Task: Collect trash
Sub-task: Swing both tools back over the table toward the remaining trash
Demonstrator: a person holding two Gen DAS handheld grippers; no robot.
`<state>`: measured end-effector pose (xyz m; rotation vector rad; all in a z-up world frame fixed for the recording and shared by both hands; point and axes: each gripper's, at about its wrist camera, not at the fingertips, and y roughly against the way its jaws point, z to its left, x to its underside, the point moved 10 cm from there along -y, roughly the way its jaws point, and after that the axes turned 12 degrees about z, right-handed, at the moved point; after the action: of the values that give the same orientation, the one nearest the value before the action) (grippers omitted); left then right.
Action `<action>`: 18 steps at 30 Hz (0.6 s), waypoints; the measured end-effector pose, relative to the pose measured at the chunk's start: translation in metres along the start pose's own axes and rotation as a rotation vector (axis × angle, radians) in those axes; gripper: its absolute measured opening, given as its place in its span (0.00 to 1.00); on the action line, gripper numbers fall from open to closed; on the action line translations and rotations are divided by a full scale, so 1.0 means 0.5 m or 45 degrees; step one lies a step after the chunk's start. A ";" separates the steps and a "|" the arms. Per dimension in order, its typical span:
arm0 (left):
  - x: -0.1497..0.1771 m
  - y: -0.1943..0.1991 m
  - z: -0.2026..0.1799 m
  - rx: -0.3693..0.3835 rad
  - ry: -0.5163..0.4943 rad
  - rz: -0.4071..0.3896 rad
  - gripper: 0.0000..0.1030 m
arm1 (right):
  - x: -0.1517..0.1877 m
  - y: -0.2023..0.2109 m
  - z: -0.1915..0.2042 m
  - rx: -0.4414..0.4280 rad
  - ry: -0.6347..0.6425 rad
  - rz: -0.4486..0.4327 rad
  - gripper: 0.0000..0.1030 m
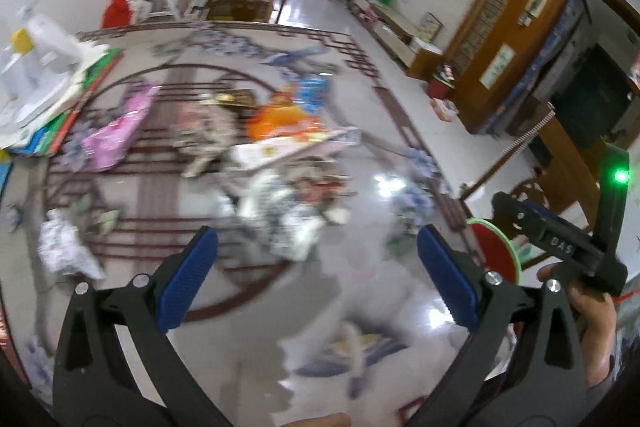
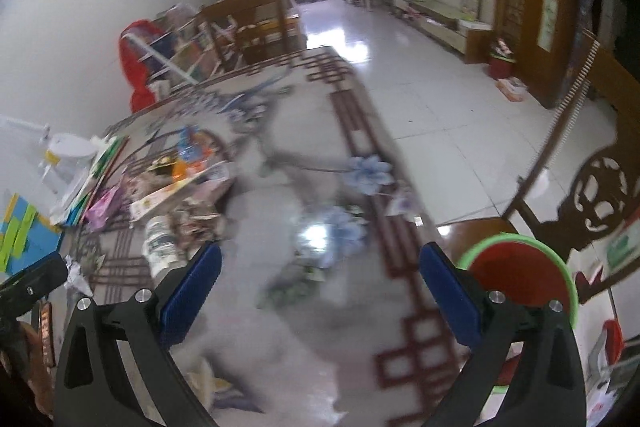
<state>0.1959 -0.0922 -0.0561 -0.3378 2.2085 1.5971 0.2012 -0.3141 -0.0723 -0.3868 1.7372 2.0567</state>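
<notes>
Left tool [image 1: 316, 273]: black arms, blue ribbed pads, spread wide, nothing between them; hovers over a glossy white tabletop [image 1: 360, 291] with a dark red fret pattern and blue flower print.

Right tool [image 2: 320, 277]: same build, likewise spread and empty, above the tabletop's right-hand border.

Trash, ahead of the left tool: crumpled white printed wrappers [image 1: 276, 215] (blurred, just beyond the pads); flat pale printed carton [image 1: 292, 147] behind them; orange plastic packet [image 1: 280, 115] further on; pink foil pouch [image 1: 116, 131] ahead-left; crumpled white paper [image 1: 64, 251] to the left. From the right tool all of this lies ahead-left.

Red round bin with green rim [image 2: 524, 275]: immediately right of the right tool's right pad, off the tabletop edge.
</notes>
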 end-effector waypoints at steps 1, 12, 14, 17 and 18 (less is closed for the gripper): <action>0.001 0.006 0.019 -0.009 0.010 -0.004 0.95 | -0.001 -0.007 0.019 -0.006 0.019 0.007 0.93; 0.032 0.039 0.255 -0.134 0.200 -0.044 0.95 | 0.004 -0.056 0.176 -0.067 0.183 0.041 0.93; 0.044 0.038 0.291 -0.138 0.260 -0.042 0.95 | 0.008 -0.060 0.206 -0.067 0.239 0.034 0.93; 0.062 0.039 0.355 -0.165 0.397 -0.029 0.95 | 0.023 -0.073 0.262 -0.059 0.355 0.039 0.93; 0.067 0.040 0.375 -0.173 0.435 -0.027 0.95 | 0.031 -0.079 0.287 -0.066 0.404 0.045 0.93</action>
<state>0.1898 0.0927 -0.1052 -0.7182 2.3311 1.7933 0.2148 -0.1660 -0.0880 -0.7380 1.8798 2.1620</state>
